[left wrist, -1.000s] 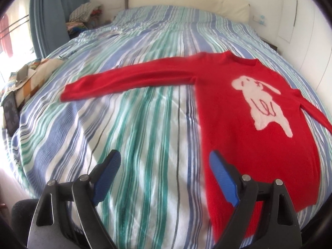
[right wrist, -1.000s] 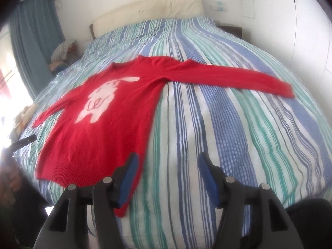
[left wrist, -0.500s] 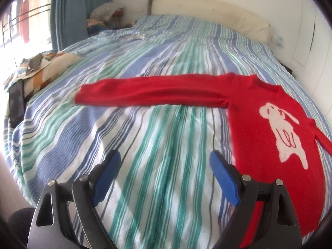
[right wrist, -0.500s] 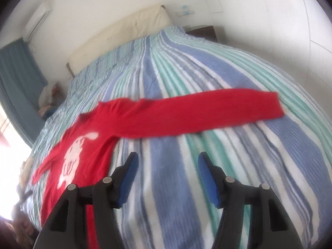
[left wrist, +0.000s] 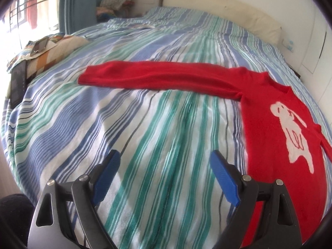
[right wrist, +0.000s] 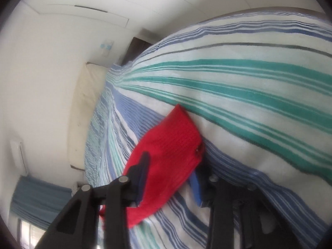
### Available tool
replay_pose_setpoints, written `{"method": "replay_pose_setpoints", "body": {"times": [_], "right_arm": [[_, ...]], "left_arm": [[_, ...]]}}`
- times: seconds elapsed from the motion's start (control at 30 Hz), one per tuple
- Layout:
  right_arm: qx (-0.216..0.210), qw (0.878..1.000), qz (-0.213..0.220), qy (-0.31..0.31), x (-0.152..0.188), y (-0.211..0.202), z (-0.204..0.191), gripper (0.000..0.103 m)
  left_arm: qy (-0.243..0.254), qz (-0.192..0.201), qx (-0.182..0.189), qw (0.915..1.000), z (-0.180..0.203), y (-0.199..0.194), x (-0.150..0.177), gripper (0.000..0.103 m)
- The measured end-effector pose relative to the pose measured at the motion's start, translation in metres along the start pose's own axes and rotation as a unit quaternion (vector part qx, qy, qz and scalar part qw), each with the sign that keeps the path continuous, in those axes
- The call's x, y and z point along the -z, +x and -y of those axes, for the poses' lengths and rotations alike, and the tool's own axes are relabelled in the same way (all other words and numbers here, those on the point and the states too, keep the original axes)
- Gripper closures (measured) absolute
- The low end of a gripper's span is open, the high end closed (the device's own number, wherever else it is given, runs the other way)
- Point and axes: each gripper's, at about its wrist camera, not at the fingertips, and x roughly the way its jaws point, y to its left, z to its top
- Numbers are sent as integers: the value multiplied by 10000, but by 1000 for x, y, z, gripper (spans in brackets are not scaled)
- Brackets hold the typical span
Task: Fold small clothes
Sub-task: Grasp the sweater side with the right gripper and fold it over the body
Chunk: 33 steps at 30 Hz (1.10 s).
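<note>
A red sweater [left wrist: 269,128] with a white rabbit on its front lies flat on the striped bed [left wrist: 145,134]. One sleeve [left wrist: 157,76] stretches out to the left. My left gripper [left wrist: 164,176] is open and empty, over bare bedding short of that sleeve. In the right wrist view the camera is rolled over and close to the bed. My right gripper [right wrist: 172,178] is open with its jaws either side of the other sleeve's cuff [right wrist: 172,145], low on the bedding.
A patchwork cushion with a phone and small items [left wrist: 39,47] lies at the bed's left edge. A pillow [left wrist: 238,20] and a clothes pile [left wrist: 116,2] are at the head. A wall [right wrist: 51,62] is near the right side.
My right gripper has swung right, rolled over and dropped onto the far sleeve's cuff. My left gripper has turned left and moved nearer the left sleeve.
</note>
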Motion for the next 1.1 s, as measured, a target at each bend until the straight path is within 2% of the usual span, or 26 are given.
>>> {"method": "replay_pose_setpoints", "body": {"times": [0.07, 0.17, 0.27, 0.37, 0.47, 0.53, 0.63, 0.77, 0.9, 0.97, 1.03, 1.07, 1.1], "right_arm": [[213, 9998, -33, -57, -2, 6, -3, 98], [413, 9966, 253, -664, -1, -6, -39, 98], [105, 9850, 367, -1685, 12, -20, -116, 98], [-374, 9584, 239, -2821, 50, -25, -213, 98], [-847, 9273, -183, -3642, 107, -11, -297, 98], [-1100, 9095, -529, -3973, 151, 8, -339, 98], [-1288, 8820, -1013, -4419, 224, 40, -380, 98], [-1285, 8484, -1558, -4893, 314, 90, -402, 98], [-1016, 8239, -1840, -5263, 383, 127, -383, 98], [-831, 8203, -1806, -5362, 406, 146, -372, 98], [-690, 8265, -1834, -5277, 419, 175, -366, 95], [-705, 8310, -2031, -5130, 421, 191, -364, 87], [-794, 8358, -2349, -4899, 421, 202, -357, 64]], "left_arm": [[-60, -20, 31, 10000, -2, 0, 1, 14], [-138, -29, 51, 9999, -4, 0, 2, 14], [-275, -93, 146, 9995, -7, 2, -1, 14], [-387, -110, 261, 9988, -10, 1, -3, 14], [-427, -121, 262, 9987, -13, 0, -3, 14], [-455, -158, 246, 9985, -16, 0, -2, 14], [-502, -244, 222, 9982, -20, 2, -1, 14], [-572, -229, 231, 9978, -24, 0, -2, 14], [-575, -213, 179, 9980, -24, 1, -2, 14], [-552, -231, 136, 9981, -23, 2, -1, 14], [-498, -242, 93, 9984, -20, 3, 0, 14], [-467, -241, 75, 9986, -19, 4, 0, 14], [-438, -239, 59, 9987, -18, 4, 0, 14]]}}
